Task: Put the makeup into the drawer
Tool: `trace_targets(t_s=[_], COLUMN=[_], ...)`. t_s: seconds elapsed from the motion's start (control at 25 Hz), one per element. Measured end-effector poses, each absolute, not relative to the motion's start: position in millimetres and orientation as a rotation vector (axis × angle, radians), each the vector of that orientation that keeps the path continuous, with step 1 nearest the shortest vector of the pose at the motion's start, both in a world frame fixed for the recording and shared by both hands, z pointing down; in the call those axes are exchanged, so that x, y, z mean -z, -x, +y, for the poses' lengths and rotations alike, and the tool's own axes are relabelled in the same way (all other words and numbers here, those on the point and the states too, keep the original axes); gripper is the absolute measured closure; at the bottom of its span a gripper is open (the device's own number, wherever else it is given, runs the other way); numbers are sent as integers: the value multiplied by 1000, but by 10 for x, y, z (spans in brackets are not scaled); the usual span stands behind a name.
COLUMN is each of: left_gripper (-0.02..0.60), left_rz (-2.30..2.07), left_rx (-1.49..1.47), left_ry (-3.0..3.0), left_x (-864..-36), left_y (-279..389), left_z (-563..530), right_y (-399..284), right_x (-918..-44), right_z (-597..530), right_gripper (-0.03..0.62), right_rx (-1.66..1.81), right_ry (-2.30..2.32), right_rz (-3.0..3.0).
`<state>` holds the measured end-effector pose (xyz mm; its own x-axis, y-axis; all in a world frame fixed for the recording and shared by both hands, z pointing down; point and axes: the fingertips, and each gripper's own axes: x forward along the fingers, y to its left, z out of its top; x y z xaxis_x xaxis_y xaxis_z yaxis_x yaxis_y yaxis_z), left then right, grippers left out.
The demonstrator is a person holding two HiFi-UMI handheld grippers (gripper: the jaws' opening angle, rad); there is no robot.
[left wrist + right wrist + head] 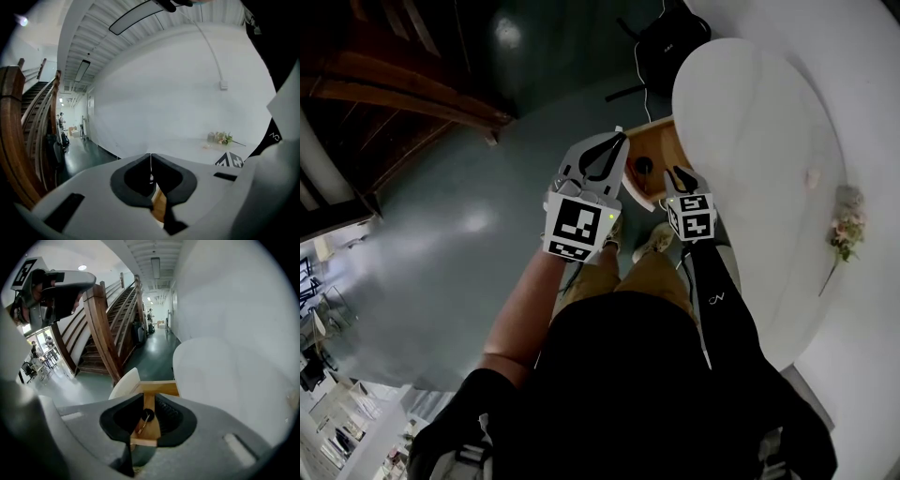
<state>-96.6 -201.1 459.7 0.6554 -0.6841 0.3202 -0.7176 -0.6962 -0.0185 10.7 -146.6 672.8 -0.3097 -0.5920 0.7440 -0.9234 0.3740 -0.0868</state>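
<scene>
An open wooden drawer [656,141] sticks out from under the white table [750,122]. Inside it lies a small dark makeup item [644,166]; in the right gripper view it is a black round piece with a thin gold stick [146,417] on the drawer [157,389] floor. My right gripper [677,175] points down into the drawer, its jaws [148,397] apart and pressing on nothing. My left gripper [617,141] hovers just left of the drawer with its jaws [150,157] closed together and empty.
A wooden staircase [108,319] rises to the left across the dark green floor. A black bag or chair [670,42] stands beyond the drawer. Flowers [846,225] lie on the table's right side. My legs and shoes [656,242] are right under the grippers.
</scene>
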Motion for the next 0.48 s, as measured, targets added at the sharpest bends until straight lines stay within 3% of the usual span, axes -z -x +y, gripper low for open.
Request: trace_targets(t_s=[0.28,0.48], left_gripper=[571,571], left_rz=[-1148,-1123], left_rx=[-442,-395], left_ry=[-2785,-2831], left_x=[-4549,-4352], left_y=[920,894], left_z=[-2026,-2073], right_y=[-223,-268], right_x=[-6481,-5830], right_z=[-1501,-1619], right_gripper=[537,537], right_rx=[-601,-443], right_ry=[-1392,-1545], right_rz=[-2038,-2107])
